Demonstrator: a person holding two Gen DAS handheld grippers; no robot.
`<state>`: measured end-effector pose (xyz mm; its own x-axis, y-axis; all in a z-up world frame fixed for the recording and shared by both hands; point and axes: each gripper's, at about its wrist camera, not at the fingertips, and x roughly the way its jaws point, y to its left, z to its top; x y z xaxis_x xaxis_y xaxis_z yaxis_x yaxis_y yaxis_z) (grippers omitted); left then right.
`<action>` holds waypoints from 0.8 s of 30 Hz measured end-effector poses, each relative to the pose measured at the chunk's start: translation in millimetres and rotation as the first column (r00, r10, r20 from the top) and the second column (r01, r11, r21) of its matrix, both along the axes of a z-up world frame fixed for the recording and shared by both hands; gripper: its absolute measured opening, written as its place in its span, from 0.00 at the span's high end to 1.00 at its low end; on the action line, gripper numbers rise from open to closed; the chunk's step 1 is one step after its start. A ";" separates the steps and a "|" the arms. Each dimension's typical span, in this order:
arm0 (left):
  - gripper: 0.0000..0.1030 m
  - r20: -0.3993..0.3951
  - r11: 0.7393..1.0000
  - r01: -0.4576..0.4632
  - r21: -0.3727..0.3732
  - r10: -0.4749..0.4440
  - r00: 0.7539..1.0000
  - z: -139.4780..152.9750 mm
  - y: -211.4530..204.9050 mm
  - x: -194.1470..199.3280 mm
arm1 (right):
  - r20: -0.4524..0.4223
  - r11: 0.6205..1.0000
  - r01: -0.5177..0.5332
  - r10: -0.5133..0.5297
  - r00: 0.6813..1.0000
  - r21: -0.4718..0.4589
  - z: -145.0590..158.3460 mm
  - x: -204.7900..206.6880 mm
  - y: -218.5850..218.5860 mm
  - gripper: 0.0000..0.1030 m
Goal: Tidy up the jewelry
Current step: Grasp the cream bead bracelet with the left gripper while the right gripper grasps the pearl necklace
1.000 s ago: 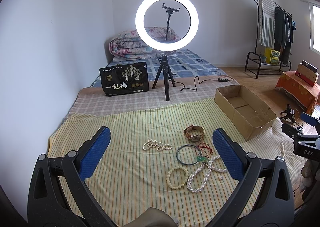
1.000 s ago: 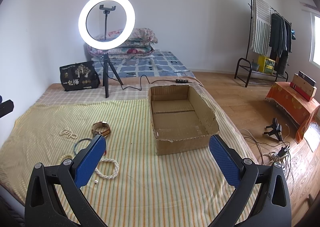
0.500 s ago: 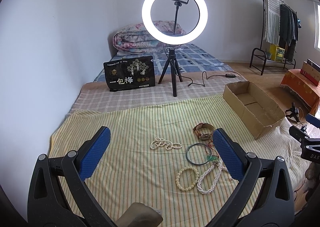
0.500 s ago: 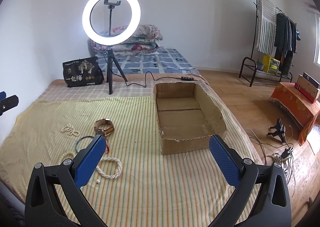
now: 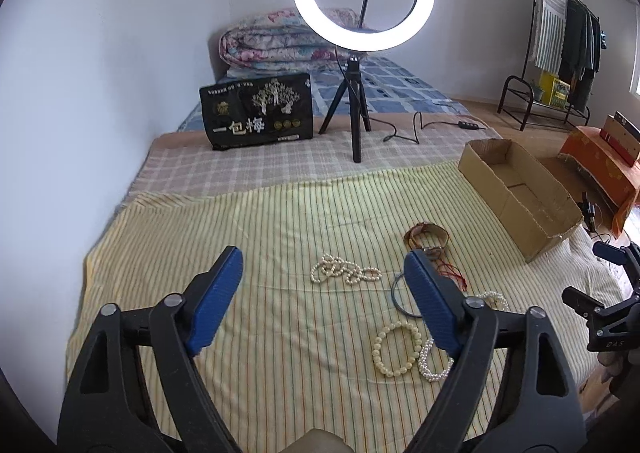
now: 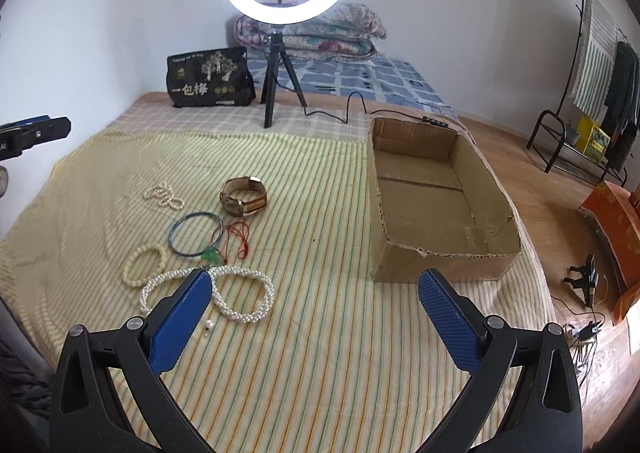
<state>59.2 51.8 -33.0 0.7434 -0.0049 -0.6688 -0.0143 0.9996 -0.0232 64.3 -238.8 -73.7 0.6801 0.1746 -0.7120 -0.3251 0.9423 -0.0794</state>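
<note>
Left wrist view: left gripper (image 5: 322, 281), jaws just narrowed but apart and empty, approaching small pearl strand (image 5: 344, 270) on striped cloth (image 5: 280, 221); right gripper (image 6: 314, 303) apart, empty; next, judged: straddle, clamp, carry to cardboard box (image 6: 440, 209).

Lay clustered on yellow striped cloth (image 6: 320, 353): brown leather wristwatch (image 6: 243, 202), teal bangle (image 6: 195, 234), cream bead bracelet (image 6: 144, 266), looped white pearl necklace (image 6: 244, 307), small pearl strand (image 6: 163, 195), green pendant on red cord (image 6: 212, 255). Stood nearby, open and empty: shallow cardboard box (image 6: 436, 257).
</note>
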 end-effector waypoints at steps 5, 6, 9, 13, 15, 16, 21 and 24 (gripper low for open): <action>0.43 -0.105 0.998 0.033 -0.048 -0.038 0.994 -25.5 1.1 8.6 | -0.084 0.998 -0.053 0.050 0.995 -0.025 -15.9 10.9 8.8 0.06; 0.44 -0.113 0.998 0.039 -0.046 -0.044 0.993 -29.2 -0.7 8.1 | -0.101 0.997 -0.066 0.063 0.993 -0.027 -19.3 13.2 11.1 0.09; 0.46 -0.155 0.996 0.064 -0.060 -0.073 0.985 -41.1 -6.7 8.7 | -0.152 0.995 -0.092 0.087 0.985 -0.026 -30.4 18.9 16.8 0.17; 0.56 -0.240 0.989 0.079 -0.128 -0.109 0.965 -61.3 -10.4 12.6 | -0.243 0.994 -0.106 0.099 0.965 -0.016 -50.4 28.8 20.6 0.32; 0.56 -0.266 0.986 0.088 -0.140 -0.123 0.956 -68.2 -13.1 13.4 | -0.284 0.995 -0.096 0.091 0.954 -0.005 -59.0 33.2 19.9 0.42; 0.57 -0.276 0.986 0.093 -0.140 -0.129 0.953 -70.7 -14.7 13.1 | -0.301 0.996 -0.089 0.085 0.950 0.000 -62.1 34.8 19.0 0.44; 0.61 -0.313 0.983 0.108 -0.150 -0.150 0.938 -83.0 -20.4 14.5 | -0.357 0.997 -0.067 0.079 0.931 0.046 -74.2 42.9 15.9 0.53; 0.66 -0.346 0.980 0.107 -0.170 -0.161 0.924 -93.0 -22.5 17.2 | -0.379 0.996 -0.053 0.076 0.922 0.070 -78.3 48.0 13.9 0.57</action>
